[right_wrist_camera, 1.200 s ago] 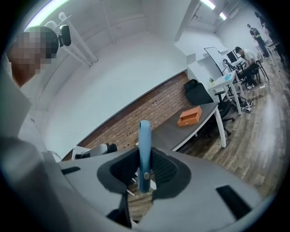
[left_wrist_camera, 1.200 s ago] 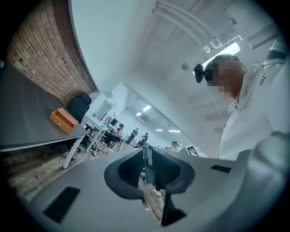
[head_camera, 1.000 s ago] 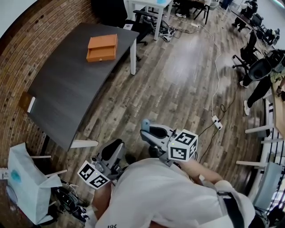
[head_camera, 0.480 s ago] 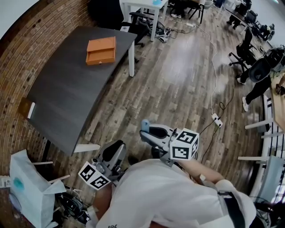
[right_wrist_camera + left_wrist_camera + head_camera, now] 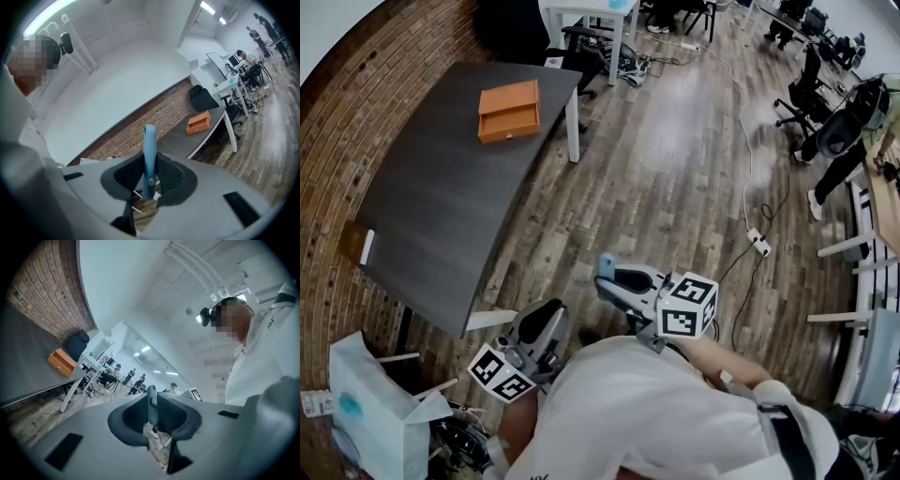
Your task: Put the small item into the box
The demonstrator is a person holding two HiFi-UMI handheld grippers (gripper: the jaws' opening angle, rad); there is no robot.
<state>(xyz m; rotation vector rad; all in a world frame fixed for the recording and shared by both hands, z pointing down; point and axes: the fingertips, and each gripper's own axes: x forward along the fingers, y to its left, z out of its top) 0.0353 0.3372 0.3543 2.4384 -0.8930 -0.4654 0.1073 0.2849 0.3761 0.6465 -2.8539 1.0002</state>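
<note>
- One blue strip (image 5: pixel 149 145), thin and flat, stands upright in the right tool (image 5: pixel 149 174). The jaws pinch its lower part and the top stands clear above them. I take it to be the small item.
- Handling, judged: light, stiff, smooth-faced, and likely to pivot or slip in a loose pinch. Grip the flat faces low down, as it is held now.
- One orange box (image 5: pixel 509 110) sits on the far part of the dark desk (image 5: pixel 431 216), far left in the scene and well apart from both tools. It looks shut.
- Two tools are held near the body. The left tool (image 5: pixel 152 412) has its jaws drawn narrow around one thin teal strip (image 5: pixel 152 401). I cannot tell whether that is a second item or part of the tool.
- One desk carries the box.
- One white bag (image 5: pixel 370 412) stands on the floor, near left.
</note>
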